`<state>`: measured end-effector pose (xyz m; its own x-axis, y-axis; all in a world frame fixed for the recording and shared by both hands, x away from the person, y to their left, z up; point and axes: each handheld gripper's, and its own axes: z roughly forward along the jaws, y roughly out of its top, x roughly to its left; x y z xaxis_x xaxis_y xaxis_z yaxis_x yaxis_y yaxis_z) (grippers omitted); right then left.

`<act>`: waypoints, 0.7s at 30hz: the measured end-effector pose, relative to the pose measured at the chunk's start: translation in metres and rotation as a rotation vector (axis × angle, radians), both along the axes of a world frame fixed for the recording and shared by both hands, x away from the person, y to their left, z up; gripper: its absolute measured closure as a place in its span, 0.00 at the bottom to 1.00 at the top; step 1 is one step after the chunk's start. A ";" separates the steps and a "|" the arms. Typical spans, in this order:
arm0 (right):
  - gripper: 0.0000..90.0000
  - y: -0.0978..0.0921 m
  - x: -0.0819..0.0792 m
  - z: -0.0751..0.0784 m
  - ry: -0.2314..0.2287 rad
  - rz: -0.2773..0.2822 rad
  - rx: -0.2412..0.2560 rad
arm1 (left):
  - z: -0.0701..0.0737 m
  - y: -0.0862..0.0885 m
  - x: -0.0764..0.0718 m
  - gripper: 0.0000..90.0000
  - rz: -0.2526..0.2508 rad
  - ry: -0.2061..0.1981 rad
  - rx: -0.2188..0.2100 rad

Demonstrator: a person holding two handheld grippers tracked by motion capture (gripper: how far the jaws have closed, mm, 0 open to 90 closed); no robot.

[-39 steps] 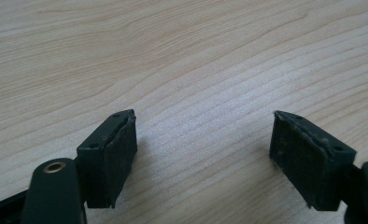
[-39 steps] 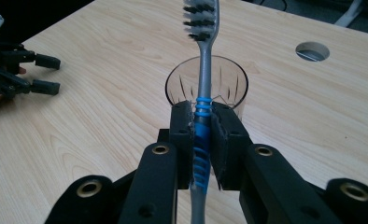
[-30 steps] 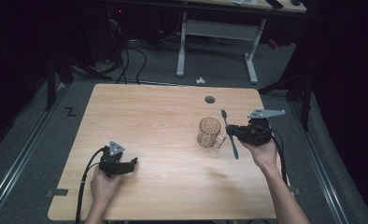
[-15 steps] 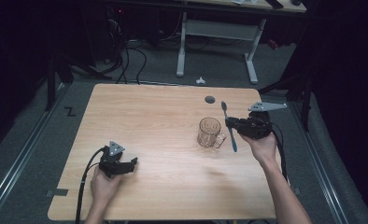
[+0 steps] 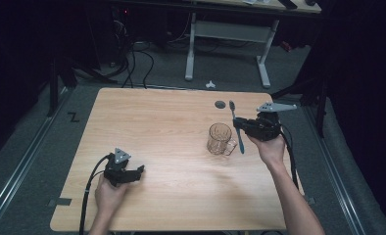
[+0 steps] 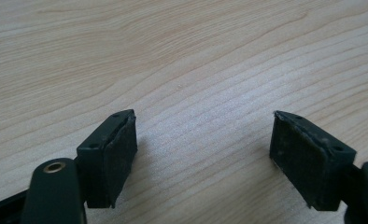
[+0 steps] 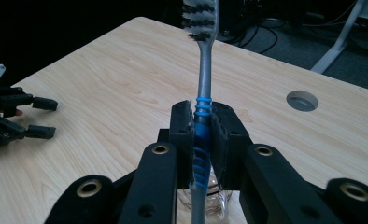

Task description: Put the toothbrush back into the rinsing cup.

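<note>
A blue and grey toothbrush (image 5: 236, 122) is clamped at its handle by my right gripper (image 5: 240, 126), bristle head pointing to the far side. In the right gripper view the brush (image 7: 202, 79) stands upright between the shut jaws of that gripper (image 7: 201, 128). A clear glass mug (image 5: 219, 139) stands on the table just left of the brush, and its rim shows under the jaws (image 7: 215, 201). My left gripper (image 5: 141, 172) rests near the front left with its jaws wide apart (image 6: 203, 149) over bare wood.
The light wooden table (image 5: 156, 117) has a round dark hole (image 5: 220, 104) near its far edge, behind the mug. Cables and white desk legs (image 5: 190, 46) lie on the floor beyond the table. From the right gripper view the left gripper (image 7: 43, 117) appears far off.
My right gripper has carried the toothbrush a little toward the far side and slightly left, closer to the mug. The left gripper has stayed put.
</note>
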<state>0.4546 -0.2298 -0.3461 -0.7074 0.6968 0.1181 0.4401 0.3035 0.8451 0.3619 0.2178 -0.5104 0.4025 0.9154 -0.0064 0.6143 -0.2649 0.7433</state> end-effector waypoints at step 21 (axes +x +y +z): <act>0.89 0.013 0.019 -0.003 -0.034 -0.040 0.000 | 0.000 0.000 0.000 0.26 0.000 0.000 0.000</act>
<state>0.4738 -0.2164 -0.3494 -0.6827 0.7246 0.0943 0.4227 0.2863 0.8599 0.3619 0.2178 -0.5104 0.4024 0.9154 -0.0066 0.6143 -0.2647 0.7434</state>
